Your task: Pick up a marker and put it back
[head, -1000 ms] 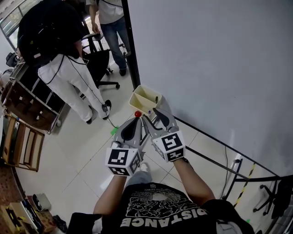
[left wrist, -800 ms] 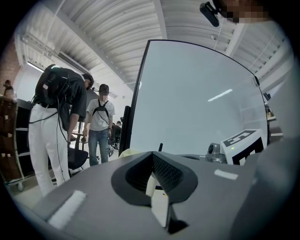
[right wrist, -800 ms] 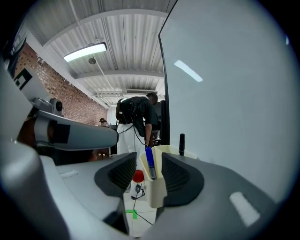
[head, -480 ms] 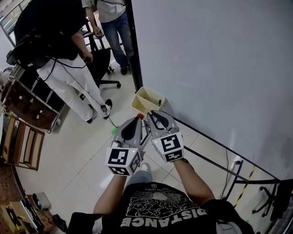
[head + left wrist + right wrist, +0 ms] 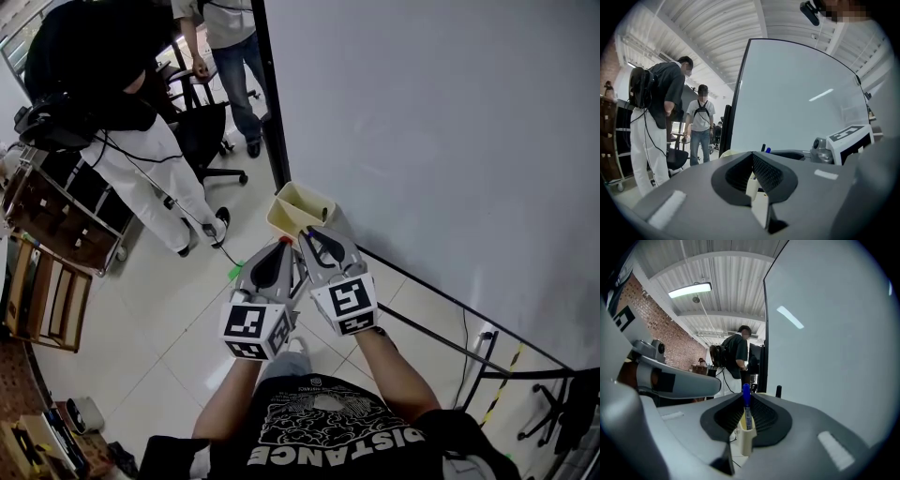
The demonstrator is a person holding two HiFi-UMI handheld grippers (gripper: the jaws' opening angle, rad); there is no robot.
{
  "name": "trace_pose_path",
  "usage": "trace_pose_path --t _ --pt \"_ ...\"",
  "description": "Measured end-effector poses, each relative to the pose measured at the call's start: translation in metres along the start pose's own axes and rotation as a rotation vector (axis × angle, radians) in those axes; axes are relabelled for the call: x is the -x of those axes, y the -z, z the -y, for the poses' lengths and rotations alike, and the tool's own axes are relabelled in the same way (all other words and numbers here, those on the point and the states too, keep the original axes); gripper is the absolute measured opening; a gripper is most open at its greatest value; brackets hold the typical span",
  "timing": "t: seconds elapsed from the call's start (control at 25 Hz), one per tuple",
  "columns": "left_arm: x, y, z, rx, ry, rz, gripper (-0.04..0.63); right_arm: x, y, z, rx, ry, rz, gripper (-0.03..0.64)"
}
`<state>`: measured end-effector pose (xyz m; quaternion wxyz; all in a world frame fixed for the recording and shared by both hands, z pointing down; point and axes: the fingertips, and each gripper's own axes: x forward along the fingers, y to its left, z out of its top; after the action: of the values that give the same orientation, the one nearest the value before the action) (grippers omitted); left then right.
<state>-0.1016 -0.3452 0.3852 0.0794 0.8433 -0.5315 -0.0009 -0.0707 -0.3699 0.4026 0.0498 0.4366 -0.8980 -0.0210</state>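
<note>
Office workspace, whiteboard (image 5: pixel 422 112), swivel chair (image 5: pixel 199 129), brick wall (image 5: pixel 644 320), tiled floor (image 5: pixel 150 309)

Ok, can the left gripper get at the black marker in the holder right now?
Probably not directly. The right gripper, whose jaws have just closed on the blue marker, sits between the left gripper and the black marker by the whiteboard, and the left jaws are shut.

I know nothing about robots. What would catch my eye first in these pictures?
First, the blue marker standing upright between the jaws of the right gripper, which have just been closing onto it, right in front of a cream holder by the big whiteboard. The left gripper sits beside it, jaws together. At upper left in the head view, a person in white trousers stands by an office chair.
</note>
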Motion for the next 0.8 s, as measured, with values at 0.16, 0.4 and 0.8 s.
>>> trace_pose_path --t 0.16,0.4,0.8 --pt "0.003 -0.003 0.004 -0.004 -0.003 0.009 0.006 0.009 -0.015 -0.001 0.003 -0.004 0.038 0.040" --pt "0.012 -0.003 0.017 -0.007 0.001 0.014 0.006 0.028 -0.035 -0.003 0.003 0.001 0.095 0.040" --pt "0.031 -0.007 0.036 -0.006 -0.006 0.032 0.006 0.068 -0.076 -0.014 0.039 -0.007 0.201 0.040"
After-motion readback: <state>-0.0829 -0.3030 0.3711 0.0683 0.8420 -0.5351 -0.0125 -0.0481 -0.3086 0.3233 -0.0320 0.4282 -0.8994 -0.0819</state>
